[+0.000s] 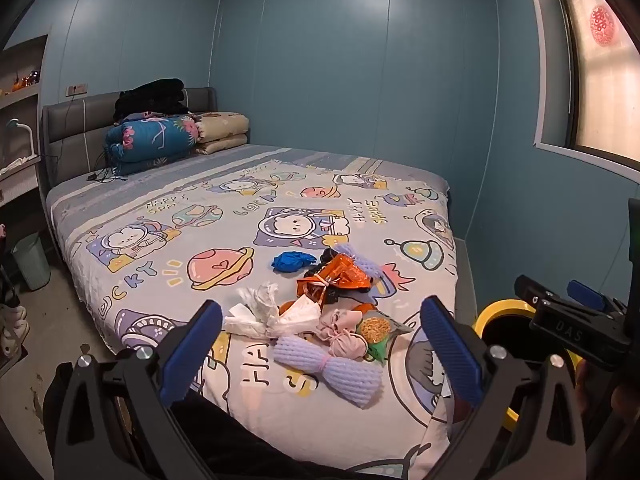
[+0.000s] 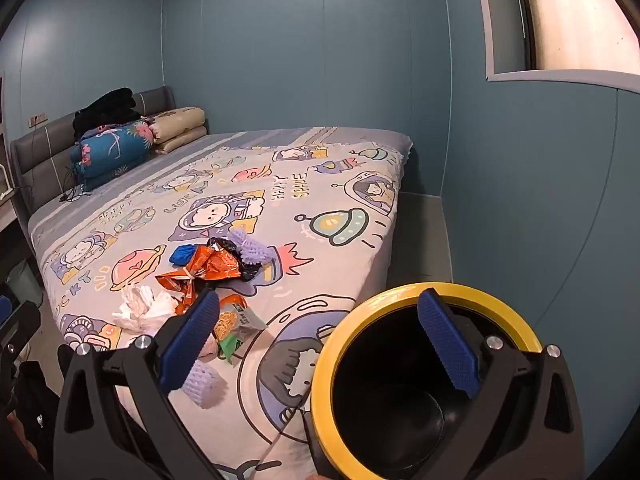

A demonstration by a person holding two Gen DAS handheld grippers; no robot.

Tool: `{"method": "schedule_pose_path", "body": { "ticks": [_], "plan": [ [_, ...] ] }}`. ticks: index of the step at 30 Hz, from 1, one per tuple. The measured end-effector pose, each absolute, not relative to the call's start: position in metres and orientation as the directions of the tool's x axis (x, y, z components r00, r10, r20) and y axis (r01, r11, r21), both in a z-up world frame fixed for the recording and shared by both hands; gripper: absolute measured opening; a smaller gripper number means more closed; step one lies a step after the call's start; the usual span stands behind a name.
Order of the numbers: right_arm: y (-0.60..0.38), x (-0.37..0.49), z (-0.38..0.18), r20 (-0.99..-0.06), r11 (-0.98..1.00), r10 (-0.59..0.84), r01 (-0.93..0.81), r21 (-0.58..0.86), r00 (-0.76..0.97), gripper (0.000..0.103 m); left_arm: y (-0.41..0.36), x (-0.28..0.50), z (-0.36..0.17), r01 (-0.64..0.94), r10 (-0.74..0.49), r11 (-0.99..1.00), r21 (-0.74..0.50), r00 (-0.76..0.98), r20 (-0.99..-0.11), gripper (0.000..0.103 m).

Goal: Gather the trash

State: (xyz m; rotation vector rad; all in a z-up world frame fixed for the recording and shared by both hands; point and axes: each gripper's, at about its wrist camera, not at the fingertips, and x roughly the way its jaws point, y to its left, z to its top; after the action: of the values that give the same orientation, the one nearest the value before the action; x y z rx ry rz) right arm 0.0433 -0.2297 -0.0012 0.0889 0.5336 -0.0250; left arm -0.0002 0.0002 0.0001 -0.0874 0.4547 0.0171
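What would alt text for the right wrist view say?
An open gripper hangs over a yellow-rimmed black bin beside a bed with a cartoon space sheet. Crumpled wrappers and tissues lie on it.

I see a dim, blue-tinted room lit warmly through the window (image 1: 600,80), sharp mid-frame, with fisheye bending and dark corners.

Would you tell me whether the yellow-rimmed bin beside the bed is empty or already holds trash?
Empty: the right wrist view shows the bin's bare black bottom.
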Motion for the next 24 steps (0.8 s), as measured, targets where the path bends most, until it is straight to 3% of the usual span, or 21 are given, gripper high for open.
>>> {"method": "schedule_pose_path", "body": {
  "ticks": [24],
  "plan": [
    [-0.22,0.044,-0.005,-0.512,0.997,0.012,0.028,0.07,0.859,0.095,0.005,0.001,-0.004,-0.05,0.002,0.994,-0.092,0.889,-0.458,0.096]
  ]
}}
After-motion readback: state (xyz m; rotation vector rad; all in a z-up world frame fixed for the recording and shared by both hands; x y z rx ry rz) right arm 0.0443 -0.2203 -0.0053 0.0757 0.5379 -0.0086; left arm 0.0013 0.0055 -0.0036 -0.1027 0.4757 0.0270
